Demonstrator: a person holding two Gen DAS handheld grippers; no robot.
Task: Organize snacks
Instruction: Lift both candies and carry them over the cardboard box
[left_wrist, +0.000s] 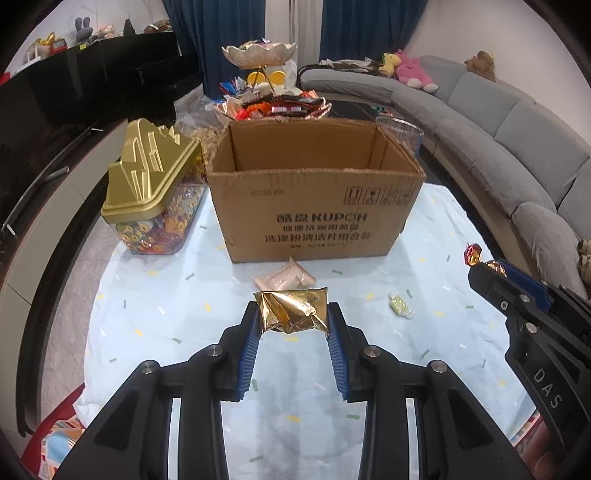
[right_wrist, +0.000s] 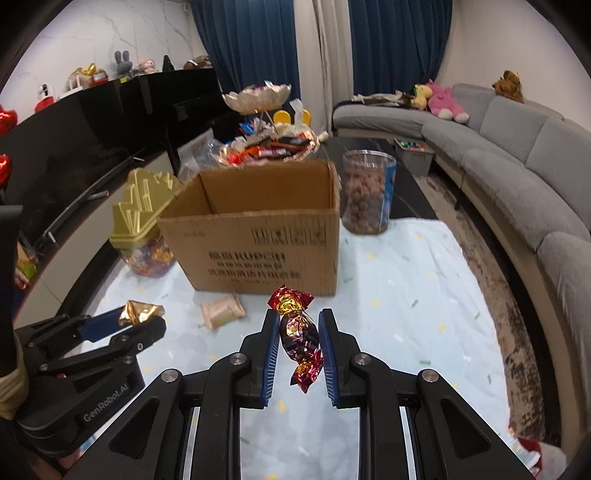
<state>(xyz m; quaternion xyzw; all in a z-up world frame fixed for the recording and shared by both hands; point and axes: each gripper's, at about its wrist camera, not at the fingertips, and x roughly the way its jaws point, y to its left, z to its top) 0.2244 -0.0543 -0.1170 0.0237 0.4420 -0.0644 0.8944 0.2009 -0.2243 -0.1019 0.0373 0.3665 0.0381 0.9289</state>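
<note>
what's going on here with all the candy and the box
A person is sorting snacks with two handheld grippers. The left gripper is shut on a crinkled gold foil packet, and the right gripper is shut on a red and gold twist-wrapped candy. Both hang above the pale blue cloth, facing the open brown cardboard box.

"KUPOH" on cardboard box (left_wrist: 314, 218); "GenRobot.AI" on left gripper (right_wrist: 142, 314).

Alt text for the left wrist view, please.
The left gripper is shut on a gold foil packet above a pale blue cloth, facing an open cardboard box. A pink packet and pale candy lie loose.
</note>
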